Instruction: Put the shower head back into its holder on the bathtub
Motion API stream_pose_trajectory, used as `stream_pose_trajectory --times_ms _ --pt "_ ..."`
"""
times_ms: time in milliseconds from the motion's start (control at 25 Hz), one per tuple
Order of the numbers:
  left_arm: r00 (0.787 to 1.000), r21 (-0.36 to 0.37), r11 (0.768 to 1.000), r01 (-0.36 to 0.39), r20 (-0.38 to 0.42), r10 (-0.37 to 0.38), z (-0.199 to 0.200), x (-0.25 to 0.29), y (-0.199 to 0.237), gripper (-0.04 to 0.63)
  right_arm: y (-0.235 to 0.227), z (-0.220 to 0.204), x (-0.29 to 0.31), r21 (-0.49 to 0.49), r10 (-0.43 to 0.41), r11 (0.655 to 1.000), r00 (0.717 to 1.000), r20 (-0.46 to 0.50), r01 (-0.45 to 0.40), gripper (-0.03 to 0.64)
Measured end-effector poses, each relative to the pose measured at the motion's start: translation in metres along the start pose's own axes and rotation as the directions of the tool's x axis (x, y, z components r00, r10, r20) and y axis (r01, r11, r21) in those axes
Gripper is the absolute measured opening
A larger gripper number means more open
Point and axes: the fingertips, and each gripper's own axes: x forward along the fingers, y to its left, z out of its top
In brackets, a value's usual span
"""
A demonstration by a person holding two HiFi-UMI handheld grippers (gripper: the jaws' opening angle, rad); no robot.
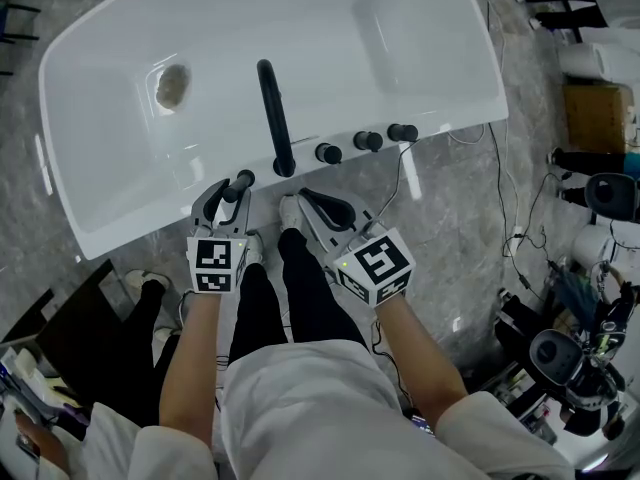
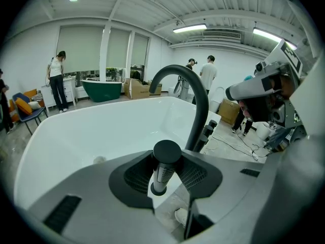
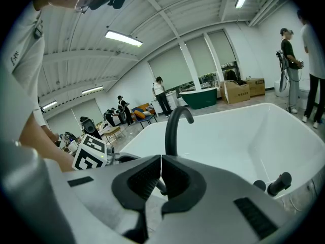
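The white bathtub point(image 1: 300, 28) has a black arched spout point(image 1: 274, 118) and three black knobs point(image 1: 368, 140) on its near rim. The shower head point(image 1: 243, 181) is a slim black stick with a round cap and a ribbed metal neck point(image 2: 163, 161). It stands upright between the jaws of my left gripper point(image 1: 228, 193), at the tub's rim just left of the spout point(image 2: 195, 93). That gripper point(image 2: 162, 174) is shut on it. What its lower end rests in is hidden. My right gripper point(image 1: 322, 206) hangs beside it, right of the spout's base, shut point(image 3: 161, 169) on nothing.
The tub's drain point(image 1: 172, 86) lies at the left of the basin. A thin cable point(image 1: 400, 173) drops from the rim to the marble floor. Boxes, cables and equipment point(image 1: 590, 348) crowd the right side. My legs and shoes are right under the grippers.
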Motion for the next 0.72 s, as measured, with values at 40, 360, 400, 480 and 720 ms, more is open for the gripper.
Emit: stream_pose_trajectory --times_ms 40,360,400,480,720 --pt "1.000 0.002 1.000 0.003 -0.003 -0.003 0.000 0.000 -0.001 0.146 0.001 0.000 0.000 -0.002 0.001 1.000 1.000 -0.001 -0.001 0.018" --pt "0.998 0.007 0.999 0.052 -0.032 -0.052 -0.006 0.003 -0.008 0.195 0.018 0.006 0.004 -0.010 0.014 1.000 1.000 0.014 -0.014 0.018" --pt "0.998 0.007 0.998 0.054 -0.035 -0.054 -0.006 0.002 -0.008 0.213 0.019 0.007 0.004 -0.010 0.014 1.000 1.000 0.016 -0.014 0.018" --pt "0.998 0.011 0.998 0.056 -0.032 -0.056 -0.005 -0.002 -0.008 0.215 0.023 0.009 0.002 -0.011 0.012 1.000 1.000 0.020 -0.012 0.018" --pt "0.998 0.038 0.997 0.060 -0.013 -0.060 0.005 -0.013 -0.010 0.219 0.032 0.009 -0.005 -0.019 0.001 1.000 1.000 0.030 -0.001 0.018"
